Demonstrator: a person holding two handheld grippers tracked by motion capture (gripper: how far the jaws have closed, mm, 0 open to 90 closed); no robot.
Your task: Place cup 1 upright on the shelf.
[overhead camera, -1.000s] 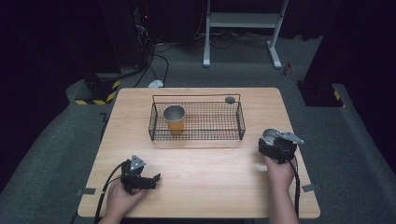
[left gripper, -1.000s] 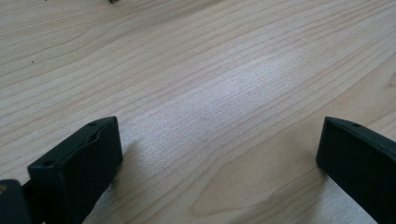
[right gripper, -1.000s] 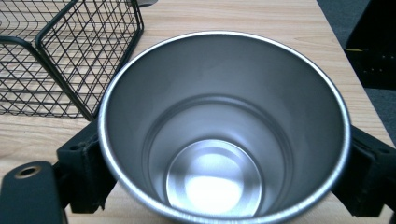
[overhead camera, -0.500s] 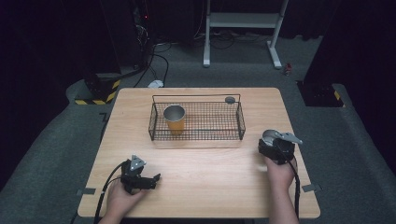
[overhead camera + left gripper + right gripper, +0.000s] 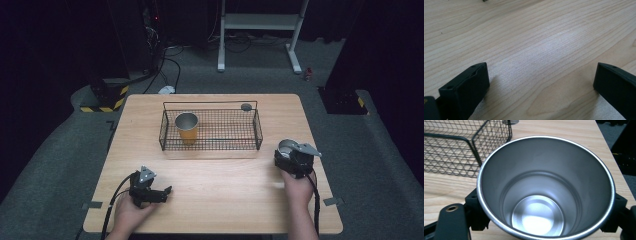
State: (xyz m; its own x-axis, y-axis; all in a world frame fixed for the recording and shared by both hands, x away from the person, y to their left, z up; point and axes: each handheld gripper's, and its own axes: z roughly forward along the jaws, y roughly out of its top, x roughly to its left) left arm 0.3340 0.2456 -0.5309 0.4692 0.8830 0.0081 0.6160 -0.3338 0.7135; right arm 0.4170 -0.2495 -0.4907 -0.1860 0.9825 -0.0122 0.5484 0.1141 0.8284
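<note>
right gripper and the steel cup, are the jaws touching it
Touching. In the right gripper view the right gripper has its black jaws pressed against both sides of the steel cup, with no gap at either wall.

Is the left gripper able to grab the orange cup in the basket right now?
Probably yes. The left gripper is open and holds nothing, and bare table lies between it and the wire basket. The orange cup stands upright at the basket's left end, open from above.

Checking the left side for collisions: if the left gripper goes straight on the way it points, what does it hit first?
Most likely the bare table. The left gripper is open and empty, with wood grain between and beyond its jaws. Depth is unclear, so it may skim along before touching.
</note>
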